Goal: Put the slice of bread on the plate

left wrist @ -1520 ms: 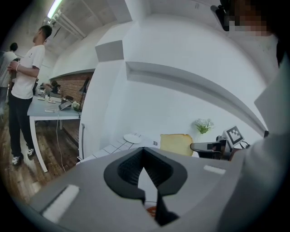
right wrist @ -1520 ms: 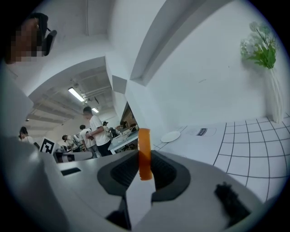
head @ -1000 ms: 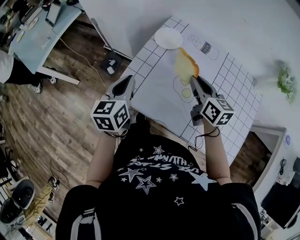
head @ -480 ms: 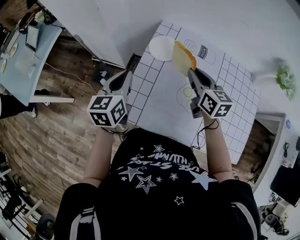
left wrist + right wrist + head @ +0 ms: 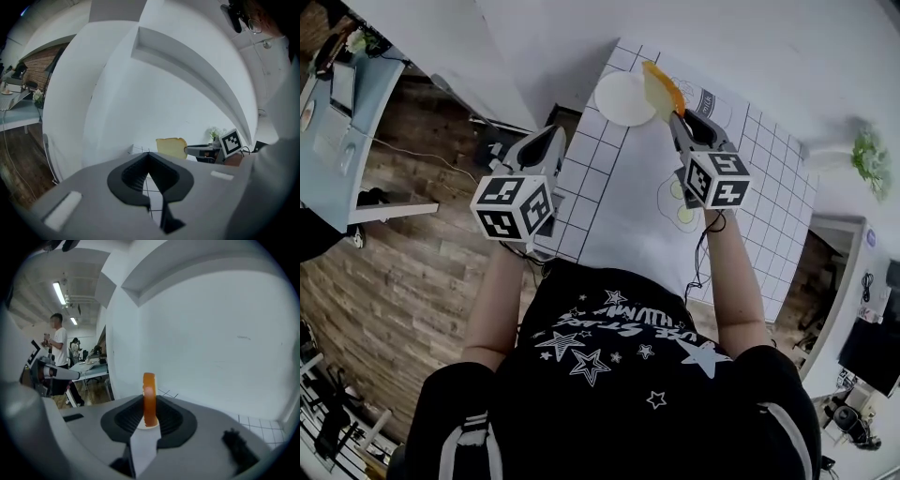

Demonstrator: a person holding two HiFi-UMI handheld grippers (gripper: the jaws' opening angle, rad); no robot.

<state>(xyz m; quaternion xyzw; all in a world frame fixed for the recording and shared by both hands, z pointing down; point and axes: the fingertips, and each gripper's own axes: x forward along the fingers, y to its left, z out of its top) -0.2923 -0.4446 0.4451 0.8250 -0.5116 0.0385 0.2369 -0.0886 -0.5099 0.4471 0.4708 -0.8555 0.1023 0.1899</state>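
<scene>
The slice of bread [image 5: 657, 88] has an orange crust and stands on edge, clamped between the jaws of my right gripper [image 5: 676, 116]. It hangs at the right rim of the round white plate [image 5: 621, 97] at the table's far end. In the right gripper view the bread [image 5: 149, 398] shows edge-on between the pads. My left gripper [image 5: 549, 137] hovers over the table's left edge with its jaws together and nothing in them. In the left gripper view, beyond those jaws [image 5: 148, 153], the bread [image 5: 171, 147] and the right gripper [image 5: 202, 151] show.
The table [image 5: 628, 187] carries a white gridded mat with printed outlines of food and a bottle. White walls rise close behind the plate. A small plant [image 5: 872, 161] stands at the right. Wooden floor and a desk [image 5: 337, 103] lie to the left, where people stand far off.
Both grippers have travelled toward the table's far end. The bread went with the right gripper, from over the mat's middle to the plate's right rim.
</scene>
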